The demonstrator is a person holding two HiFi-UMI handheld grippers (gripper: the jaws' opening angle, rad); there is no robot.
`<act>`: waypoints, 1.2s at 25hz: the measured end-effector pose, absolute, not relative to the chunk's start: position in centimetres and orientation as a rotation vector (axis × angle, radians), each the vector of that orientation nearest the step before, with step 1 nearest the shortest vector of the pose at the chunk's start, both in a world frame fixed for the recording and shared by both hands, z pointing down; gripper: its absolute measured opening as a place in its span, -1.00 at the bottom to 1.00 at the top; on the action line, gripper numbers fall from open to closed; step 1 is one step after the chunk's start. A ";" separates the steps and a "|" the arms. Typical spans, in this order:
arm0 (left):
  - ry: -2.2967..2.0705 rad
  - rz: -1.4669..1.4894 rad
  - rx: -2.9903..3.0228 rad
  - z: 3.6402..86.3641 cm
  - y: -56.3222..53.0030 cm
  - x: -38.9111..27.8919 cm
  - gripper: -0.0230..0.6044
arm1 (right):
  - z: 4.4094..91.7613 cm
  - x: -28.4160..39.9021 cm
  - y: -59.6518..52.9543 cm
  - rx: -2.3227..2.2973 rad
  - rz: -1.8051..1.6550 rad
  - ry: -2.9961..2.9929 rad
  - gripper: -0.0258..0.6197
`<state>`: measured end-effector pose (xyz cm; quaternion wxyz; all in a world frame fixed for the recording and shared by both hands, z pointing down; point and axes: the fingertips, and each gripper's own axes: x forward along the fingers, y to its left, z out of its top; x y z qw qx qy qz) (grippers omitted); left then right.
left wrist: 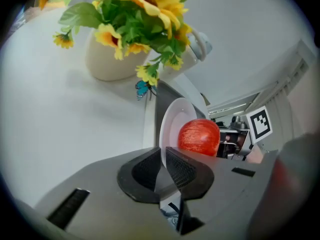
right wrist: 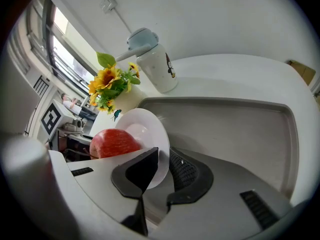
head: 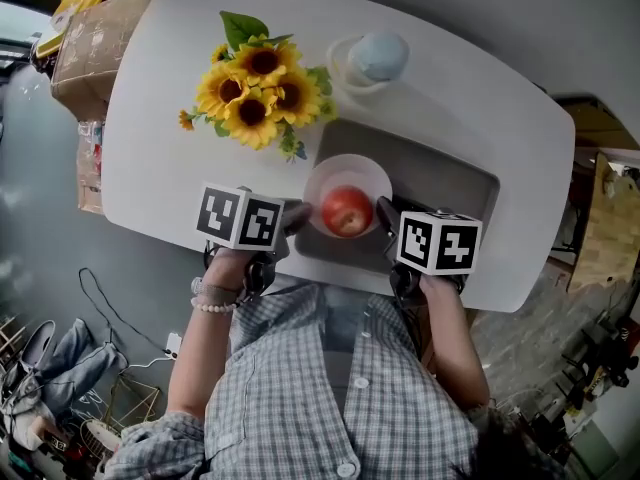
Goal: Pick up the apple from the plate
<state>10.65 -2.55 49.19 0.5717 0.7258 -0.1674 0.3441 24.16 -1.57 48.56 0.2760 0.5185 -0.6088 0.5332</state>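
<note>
- I'm seeing the left claw (left wrist: 164,156) clenching the white plate (left wrist: 172,121), with the rim running straight between its ribbed pads.
- I'm reading the right claw (right wrist: 162,156) as gripping the same plate on the opposite rim, with the edge sitting between its pads.
- The red apple (left wrist: 199,136) is sitting on the plate just past the left claw's tips. From the right claw it's lying just beyond the tips, off to their left.
- In the head view the apple is sitting between the two claws. Both sets of pads are biting on the rim, not on the fruit.
- The grey tray (head: 440,168) is lying under the plate and stretching away beyond the right claw.
- Further out from the left claw, sunflowers (left wrist: 145,14) are standing in a cream vase (left wrist: 107,59).
- Further out from the right claw, a white jug (right wrist: 155,59) is standing past the tray's far edge.
- Everything is resting on the white table (head: 160,118).
</note>
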 end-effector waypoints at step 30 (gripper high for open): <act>-0.495 0.695 1.613 50.3 -4.0 -5.2 -0.80 | 49.1 8.3 -5.5 1.229 1.360 -1.693 -0.68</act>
